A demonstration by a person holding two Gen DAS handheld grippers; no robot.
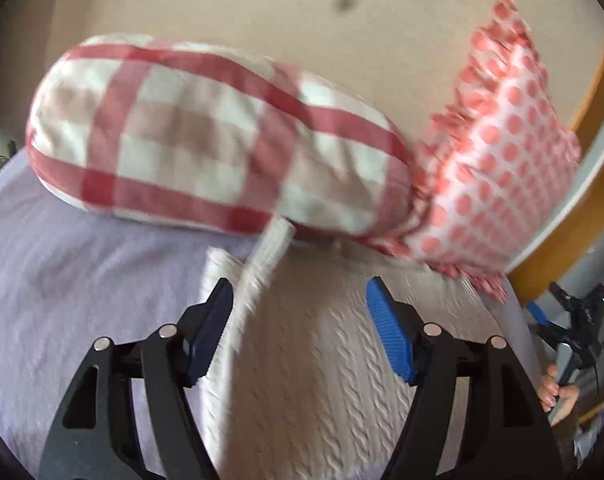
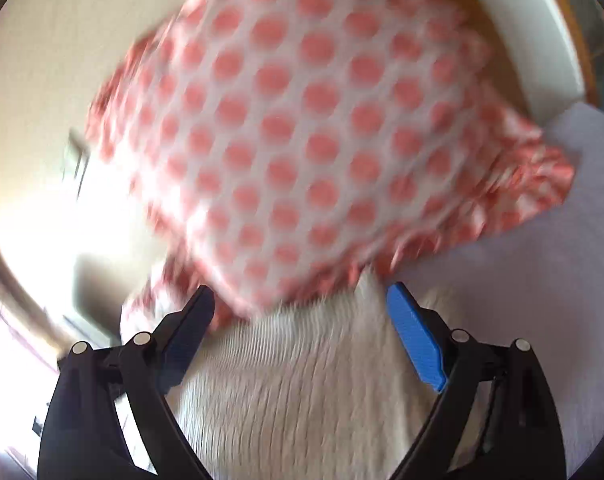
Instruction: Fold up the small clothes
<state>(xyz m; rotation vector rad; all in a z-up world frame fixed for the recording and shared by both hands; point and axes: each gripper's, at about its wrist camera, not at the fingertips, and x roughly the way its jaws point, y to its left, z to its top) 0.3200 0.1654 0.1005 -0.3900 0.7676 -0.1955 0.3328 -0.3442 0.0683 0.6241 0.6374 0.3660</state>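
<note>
A white cable-knit garment (image 1: 321, 360) lies on a lilac bedsheet (image 1: 82, 288); a narrow part of it runs up towards the pillows. My left gripper (image 1: 300, 332) is open above it, fingers apart, holding nothing. In the right wrist view the same knit (image 2: 302, 380) lies between and under the fingers of my right gripper (image 2: 302, 340), which is open too. The frame is blurred, so I cannot tell whether the fingers touch the fabric.
A red-and-white checked pillow (image 1: 206, 136) and a pink-dotted frilled pillow (image 1: 497, 172), (image 2: 313, 128) lean against the beige wall at the bed's head. A wooden bed frame (image 1: 573, 208) runs at right. The hand holding the other gripper (image 1: 573, 328) shows at far right.
</note>
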